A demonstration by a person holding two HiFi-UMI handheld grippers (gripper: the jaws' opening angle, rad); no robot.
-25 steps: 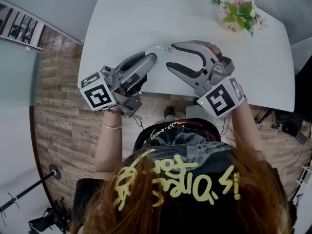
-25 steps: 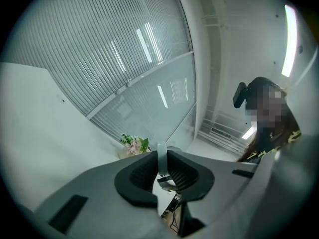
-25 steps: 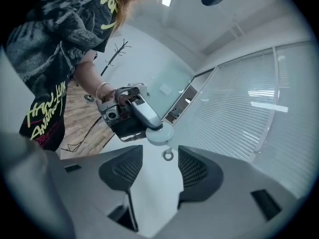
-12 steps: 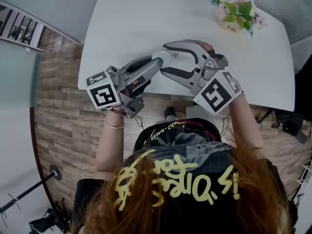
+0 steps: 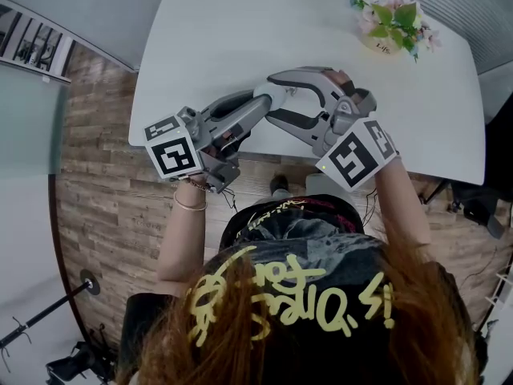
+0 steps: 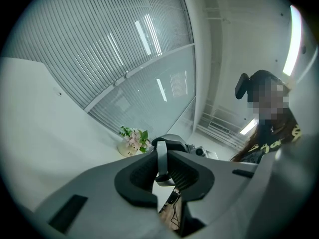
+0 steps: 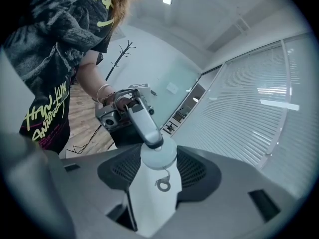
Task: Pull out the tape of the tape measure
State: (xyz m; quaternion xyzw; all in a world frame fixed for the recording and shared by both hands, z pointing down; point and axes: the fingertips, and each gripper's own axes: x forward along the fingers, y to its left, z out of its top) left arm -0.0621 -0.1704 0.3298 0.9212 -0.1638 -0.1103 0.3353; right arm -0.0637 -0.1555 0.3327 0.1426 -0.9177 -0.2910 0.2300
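A round white tape measure (image 5: 272,95) hangs in the air just above the white table's (image 5: 240,30) front edge. My left gripper (image 5: 258,103) is shut on its thin rim, seen edge-on between the pads in the left gripper view (image 6: 161,156). My right gripper (image 5: 271,97) comes from the right, and its wide jaws have just been closing. The tape measure (image 7: 158,152) sits between their tips with no pad clearly pressing on it. A small metal ring (image 7: 163,184) dangles under the case. No tape shows outside the case.
A small pot of pink flowers (image 5: 390,18) stands at the table's far right corner. Wooden floor lies below the table's near edge, with a dark tripod (image 5: 48,311) at the lower left.
The two grippers have come together: the left carried the tape measure rightwards, the right slid leftwards. The right jaws, earlier apart from the case, now straddle it.
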